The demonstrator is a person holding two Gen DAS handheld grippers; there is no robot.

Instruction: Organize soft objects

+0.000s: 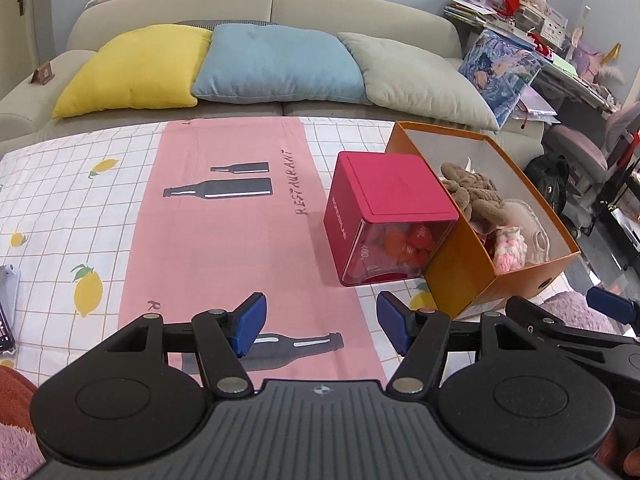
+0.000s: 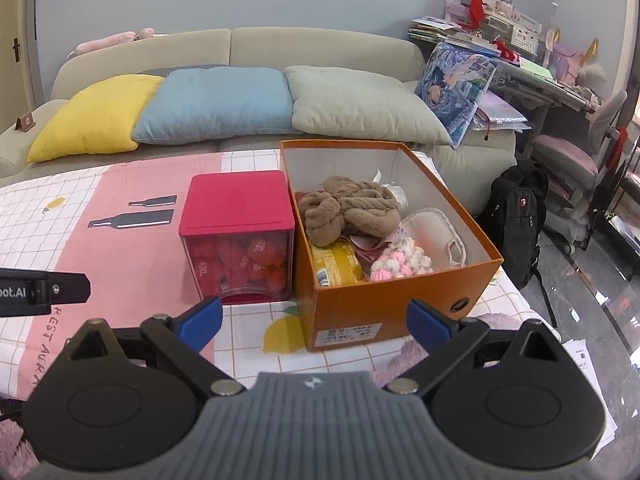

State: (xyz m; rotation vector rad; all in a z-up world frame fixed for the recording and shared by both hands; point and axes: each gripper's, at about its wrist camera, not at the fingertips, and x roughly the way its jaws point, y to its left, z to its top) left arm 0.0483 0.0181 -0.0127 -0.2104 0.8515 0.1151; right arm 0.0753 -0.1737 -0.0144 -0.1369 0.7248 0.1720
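Observation:
An orange cardboard box [image 2: 384, 300] stands on the table and holds soft items: a brown plush bundle [image 2: 352, 208], a pink and white knitted piece [image 2: 400, 264], a cream padded piece [image 2: 436, 236] and a yellow packet [image 2: 334, 266]. The same box [image 1: 460, 276] shows at the right of the left wrist view. My left gripper [image 1: 322, 326] is open over the pink cloth, nothing between its blue pads. My right gripper [image 2: 316, 326] is open just in front of the box's near wall, empty. Its blue tip [image 1: 612, 306] shows in the left wrist view.
A red-lidded clear cube [image 2: 238, 236] full of red soft pieces stands against the box's left side. A lemon-print tablecloth [image 1: 60, 208] with a pink mat [image 1: 224, 216] covers the table. Behind is a sofa with yellow [image 1: 136, 68], blue and grey cushions. A black backpack [image 2: 516, 216] sits on the floor at right.

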